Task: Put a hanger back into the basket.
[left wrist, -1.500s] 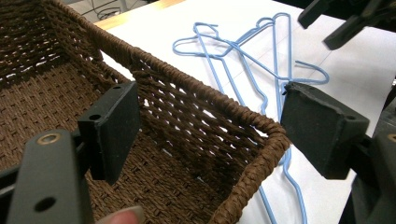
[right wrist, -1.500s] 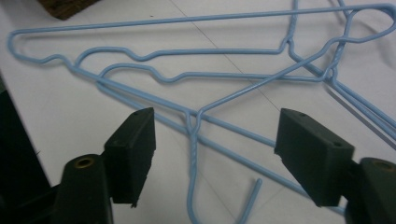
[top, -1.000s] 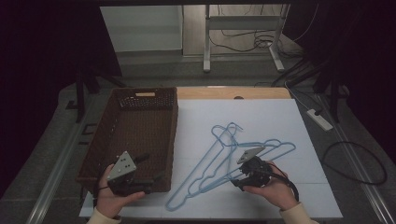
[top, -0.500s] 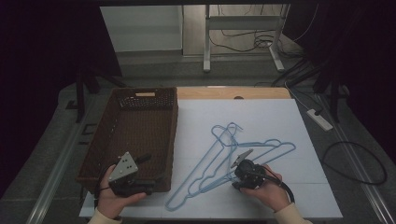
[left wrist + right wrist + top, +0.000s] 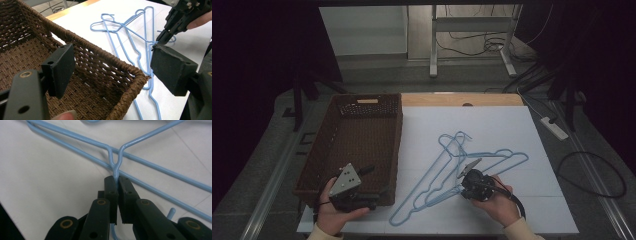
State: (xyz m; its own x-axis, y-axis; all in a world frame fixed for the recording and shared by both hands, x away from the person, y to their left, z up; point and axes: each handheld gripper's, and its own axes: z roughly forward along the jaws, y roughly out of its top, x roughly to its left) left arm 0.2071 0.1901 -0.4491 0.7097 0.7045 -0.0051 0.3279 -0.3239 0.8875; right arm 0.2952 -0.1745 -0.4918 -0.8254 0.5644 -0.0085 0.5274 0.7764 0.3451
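The work in hand looks like clearing blue wire hangers (image 5: pixel 447 172) into the wicker basket (image 5: pixel 319 165), and by my reading it has only begun; the basket's woven floor lies bare, and the hangers sit in a loose overlapping pile on the white sheet (image 5: pixel 522 130) that covers the table, out on its middle toward the near edge and just right of the basket.

The right gripper (image 5: pixel 117 186) has just been closing, and its jaws now stand clamped on one hanger's neck, the thin wire pinched between the pads right below the point where the two shoulders fork apart; that hanger rests on the sheet, not yet lifted. The left gripper (image 5: pixel 112 72) has its jaws wide apart with nothing between them; it hangs over the basket's near right corner (one pad over the inside, the other past the rim toward the hangers).

Left to do, as I judge it: lift the pinched hanger free of the tangle, carry it over the rim, drop it in, and repeat for the rest; how many hangers there are I cannot tell, since their wires cross.

The hangers are slim coated wire, smooth and pale blue, with curled hooks and notched shoulders; the basket is dark brown, rectangular, coarse rope-like weave, with a thick braided rim and a slot handle in its far wall.
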